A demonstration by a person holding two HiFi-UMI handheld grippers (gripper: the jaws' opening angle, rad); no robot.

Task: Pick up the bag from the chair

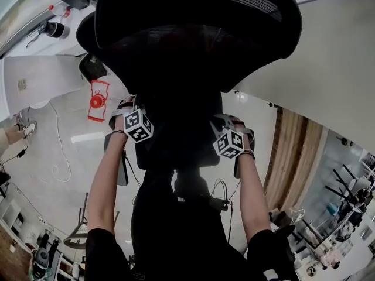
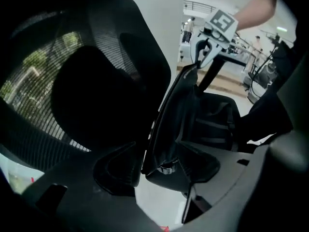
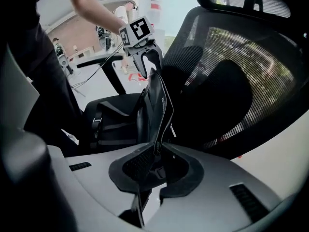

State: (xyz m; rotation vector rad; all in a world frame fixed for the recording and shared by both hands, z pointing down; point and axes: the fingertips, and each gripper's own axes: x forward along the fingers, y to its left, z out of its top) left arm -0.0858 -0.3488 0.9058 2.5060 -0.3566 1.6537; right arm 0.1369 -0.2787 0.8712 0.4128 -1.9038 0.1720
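While right gripper (image 3: 154, 162) pinches bag (image 3: 155, 105), left gripper (image 2: 155, 166) straddles it, jaws apart

we find the mesh backrest (image 3: 231, 81) close behind the bag (image 3: 116, 120), an armrest (image 3: 96, 61) beside it; room above is open.

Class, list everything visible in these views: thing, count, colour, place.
black mesh office chair: one, black, centre, below the head camera.
black fabric bag: one, black, on the chair's seat, one edge raised.
red object: one, red, on the pale floor left of the chair; kind unclear.
forearms: two, bare, reaching down.
left gripper: one, grey, jaws open astride the bag's edge.
right gripper: one, grey, jaws shut on the bag's edge.
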